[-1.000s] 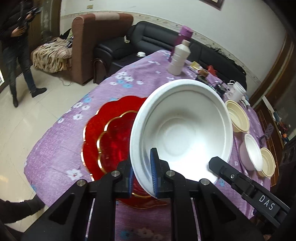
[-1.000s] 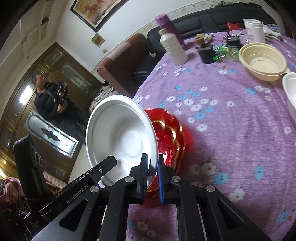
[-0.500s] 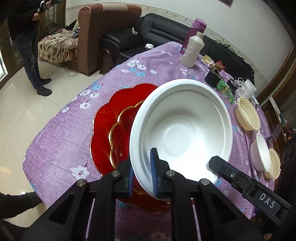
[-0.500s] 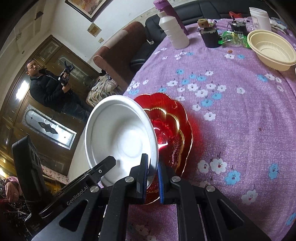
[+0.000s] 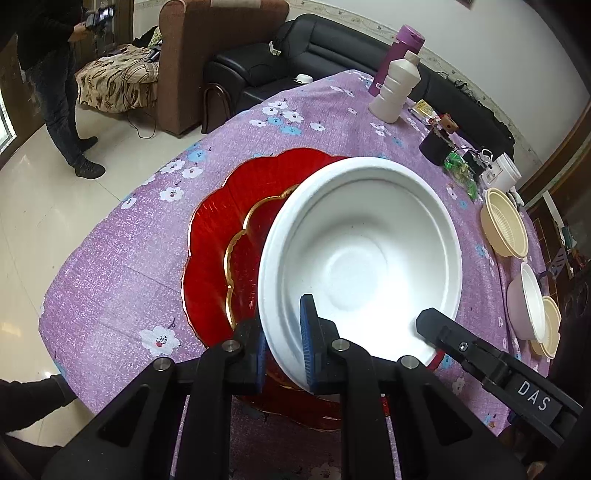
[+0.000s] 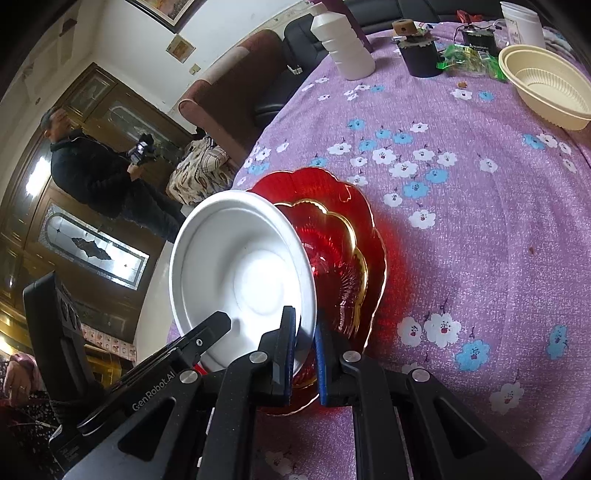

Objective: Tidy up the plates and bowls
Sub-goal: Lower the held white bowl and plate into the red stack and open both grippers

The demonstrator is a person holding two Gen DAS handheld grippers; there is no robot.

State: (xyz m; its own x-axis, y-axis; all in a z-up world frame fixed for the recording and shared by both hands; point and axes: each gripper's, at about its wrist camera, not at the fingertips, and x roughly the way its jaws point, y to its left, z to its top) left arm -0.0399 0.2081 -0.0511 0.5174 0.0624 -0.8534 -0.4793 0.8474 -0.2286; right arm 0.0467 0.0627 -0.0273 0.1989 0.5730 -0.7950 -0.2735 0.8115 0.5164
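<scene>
A large white foam bowl (image 5: 362, 254) is held tilted over a red scalloped plate (image 5: 218, 236) with a gold-rimmed centre on the purple flowered tablecloth. My left gripper (image 5: 283, 354) is shut on the bowl's near rim. My right gripper (image 6: 306, 354) is shut on the same bowl's (image 6: 240, 273) opposite rim, with the red plate (image 6: 343, 258) just beyond it. The right gripper's body shows at the lower right of the left wrist view (image 5: 491, 369).
A cream bowl (image 5: 504, 225) and a nested stack of small bowls (image 5: 532, 306) sit at the table's right side. A white bottle (image 5: 395, 88), a purple flask (image 5: 400, 55), a black cup (image 6: 421, 55) and a white tub (image 6: 522, 22) stand at the far end. A person (image 6: 88, 173) stands on the floor to the left.
Both grippers have carried the white bowl lower and closer over the red plate, which now shows more fully beneath it. Both grips are unchanged.
</scene>
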